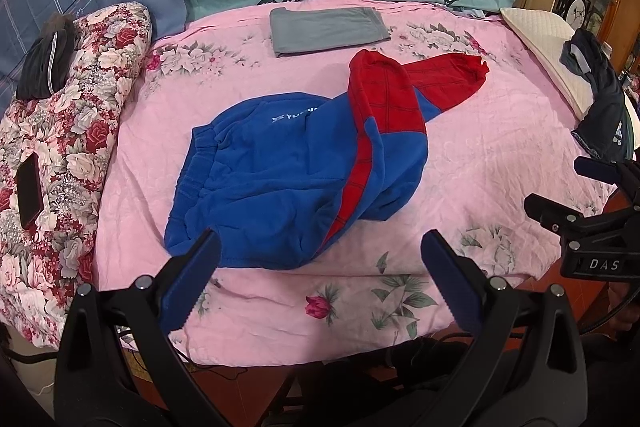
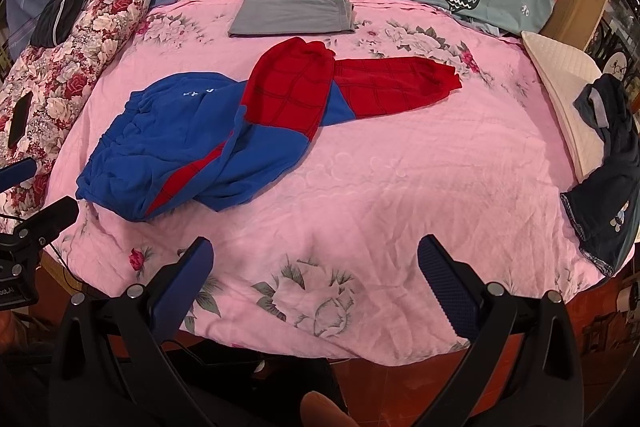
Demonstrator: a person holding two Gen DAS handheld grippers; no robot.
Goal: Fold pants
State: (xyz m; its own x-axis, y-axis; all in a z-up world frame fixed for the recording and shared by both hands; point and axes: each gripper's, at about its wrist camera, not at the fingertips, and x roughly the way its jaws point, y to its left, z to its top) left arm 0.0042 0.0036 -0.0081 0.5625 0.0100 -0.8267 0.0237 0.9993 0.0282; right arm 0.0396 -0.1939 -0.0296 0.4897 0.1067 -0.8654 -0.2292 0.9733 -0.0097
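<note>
pants (image 1: 288,171) rumpled, logo part-hidden | L gripper (image 1: 320,247) wide | R gripper (image 2: 316,255) wide, empty

The left gripper (image 1: 320,247) is hovering with jaws spread wide, holding nothing. The right gripper (image 2: 314,253), at its three o'clock, is likewise gaping empty.
</note>
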